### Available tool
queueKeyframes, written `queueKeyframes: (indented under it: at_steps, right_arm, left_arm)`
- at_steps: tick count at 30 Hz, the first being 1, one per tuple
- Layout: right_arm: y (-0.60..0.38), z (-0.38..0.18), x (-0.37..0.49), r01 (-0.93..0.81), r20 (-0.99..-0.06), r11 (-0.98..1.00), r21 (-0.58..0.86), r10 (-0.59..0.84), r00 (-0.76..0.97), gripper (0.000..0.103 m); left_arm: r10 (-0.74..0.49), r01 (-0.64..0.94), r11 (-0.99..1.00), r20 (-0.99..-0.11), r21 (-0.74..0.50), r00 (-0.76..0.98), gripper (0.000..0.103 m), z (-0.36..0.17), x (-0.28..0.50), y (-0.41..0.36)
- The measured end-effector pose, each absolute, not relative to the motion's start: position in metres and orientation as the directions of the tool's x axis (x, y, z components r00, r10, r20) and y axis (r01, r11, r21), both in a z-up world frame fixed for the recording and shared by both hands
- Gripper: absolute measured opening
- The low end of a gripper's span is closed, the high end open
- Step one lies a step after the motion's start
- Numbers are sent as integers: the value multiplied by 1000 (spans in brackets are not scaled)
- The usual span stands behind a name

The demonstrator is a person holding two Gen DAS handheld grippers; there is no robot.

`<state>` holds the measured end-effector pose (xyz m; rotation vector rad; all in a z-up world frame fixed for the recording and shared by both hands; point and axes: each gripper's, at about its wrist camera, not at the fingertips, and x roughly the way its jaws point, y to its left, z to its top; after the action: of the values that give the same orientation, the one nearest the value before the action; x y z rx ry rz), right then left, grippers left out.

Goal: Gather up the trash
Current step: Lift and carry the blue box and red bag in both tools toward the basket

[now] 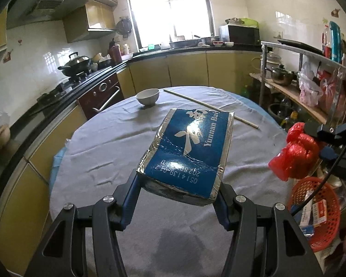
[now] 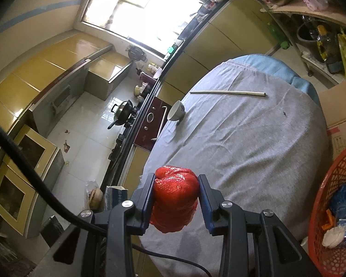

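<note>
Left tongs (image 1: pixel 177 185) grip a flattened blue carton with silver foil edges (image 1: pixel 189 152), held above the grey-clothed round worktop (image 1: pixel 103 152). Right tongs (image 2: pixel 175 197) are clamped on a crumpled red plastic bag (image 2: pixel 175 198), lifted near the worktop's edge. At four o'clock in the right wrist view sits a red plastic mesh basket (image 2: pixel 320 207) holding wrappers. Farther off, at twelve o'clock, a white ceramic bowl (image 1: pixel 148 97) and a pale thin stick (image 1: pixel 210 107) lie on the cloth.
</note>
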<state>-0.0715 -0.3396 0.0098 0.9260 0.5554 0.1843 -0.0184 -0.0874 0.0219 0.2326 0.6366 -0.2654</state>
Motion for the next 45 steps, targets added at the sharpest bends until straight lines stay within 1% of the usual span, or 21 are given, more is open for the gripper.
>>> queueKeyframes:
  at_steps: [6,11,18,36,42,45]
  right_arm:
    - [-341,13,-79,70,-352,584,809,386,852,38]
    - [-345,15,-82,67,-339,574,816,381,860,39]
    - [-351,8,-82,84,-340,553,829,379,860,39]
    - [-372,12,-97,86,-309,525,847,352,884,38]
    - [-398,11,-119,108,-297,509,854,307,904,39]
    - [-418,9,-139,131,-298,503,855,268,916,38]
  left_arm:
    - [-137,289,942,-587,173,798,59,27,-30,-90]
    - [-133,290,938,-575,189,807,59,29,-32,-96]
    - [-131,297,935,-592,192,795,59,22,-29,-100]
    - [-147,338,913,-592,227,792,59,23,-31,-121]
    - [-188,394,886,-589,242,786,59,26,-38,-148]
    - [-251,466,853,-599,235,760,60,26,-45,-172]
